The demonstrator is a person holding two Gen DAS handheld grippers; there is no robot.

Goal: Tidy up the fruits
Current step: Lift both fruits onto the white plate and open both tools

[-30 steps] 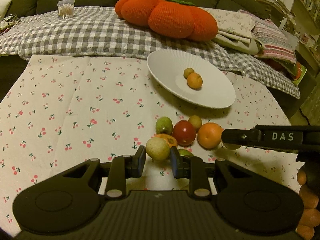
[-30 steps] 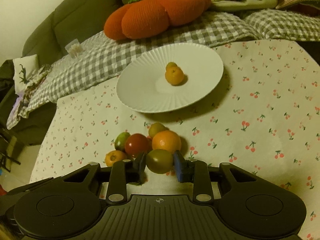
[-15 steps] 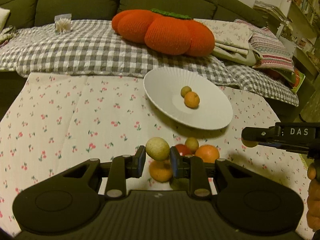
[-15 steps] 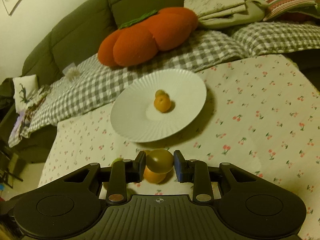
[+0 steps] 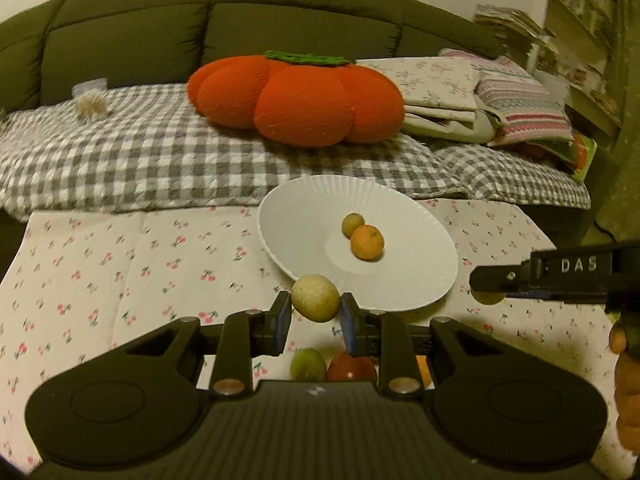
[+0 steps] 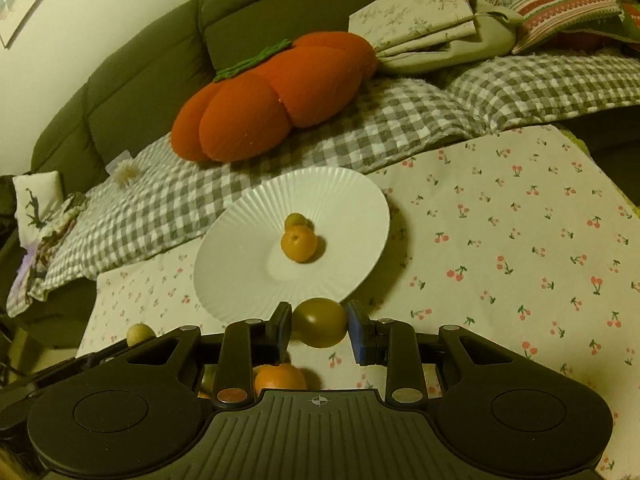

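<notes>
On my left the cherry-print tablecloth (image 5: 120, 264) lies bare all the way from its left edge to the white ribbed plate (image 5: 400, 292), so that side is open for moving. Its far edge runs against the grey checked blanket (image 5: 140, 160), where the orange pumpkin cushion (image 5: 296, 100) sits in front of the green sofa (image 5: 200, 28).

My left gripper (image 5: 315, 314) points down at a slant and is clamped on a pale yellow-green fruit (image 5: 315, 298), held off the cloth just before the plate's near rim. On the plate a small orange (image 5: 367, 242) touches a smaller yellowish fruit (image 5: 353, 225) near the middle, with bare plate all around them. Under my left gripper, a green fruit (image 5: 308, 364) and a red tomato (image 5: 352, 366) lie on the cloth, partly hidden by the tool.

My right gripper (image 6: 319, 326) also tilts downward and is closed on a dark olive-green fruit (image 6: 320, 322), held up at the plate's near edge. An orange (image 6: 280, 378) lies on the cloth below it. In the left view this gripper comes in from the right, side-on, with my fingers (image 5: 618, 340) at the frame's edge. Right of the plate the cloth is bare out to its right edge, where folded linens (image 6: 420, 20) are stacked on the sofa beyond.
</notes>
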